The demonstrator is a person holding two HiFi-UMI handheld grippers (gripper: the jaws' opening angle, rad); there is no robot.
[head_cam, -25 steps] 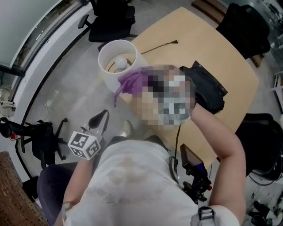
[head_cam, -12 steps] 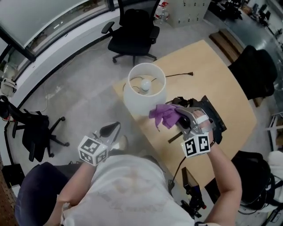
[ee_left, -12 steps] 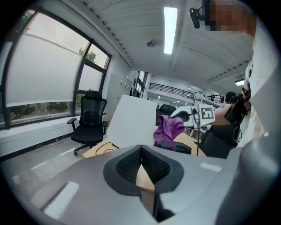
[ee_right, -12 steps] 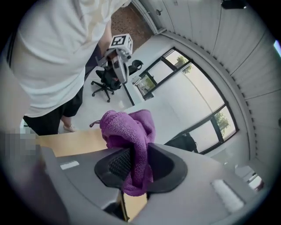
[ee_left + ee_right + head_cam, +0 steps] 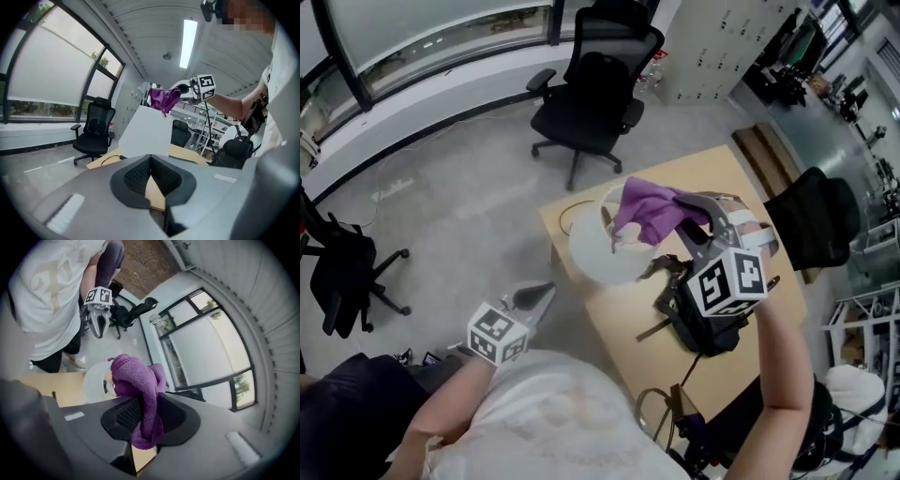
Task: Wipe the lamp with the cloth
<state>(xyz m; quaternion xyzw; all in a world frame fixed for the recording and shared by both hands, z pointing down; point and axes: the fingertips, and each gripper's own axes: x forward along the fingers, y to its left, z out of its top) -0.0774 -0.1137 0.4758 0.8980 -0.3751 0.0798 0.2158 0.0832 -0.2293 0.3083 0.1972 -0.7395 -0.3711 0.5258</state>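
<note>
The right gripper [image 5: 692,214] is held out on a bare, extended right forearm [image 5: 786,361]. It tilts downward, with its marker cube [image 5: 728,278] turned up toward the head. Its jaws are clamped on a purple cloth [image 5: 140,385], which bunches up ahead of the jaw tips, with one fold hanging behind the pads. The left gripper [image 5: 534,295] sits low, close to the body, on a bent left forearm [image 5: 441,412]. It is almost level, with its jaw tips together and nothing between them.
</note>
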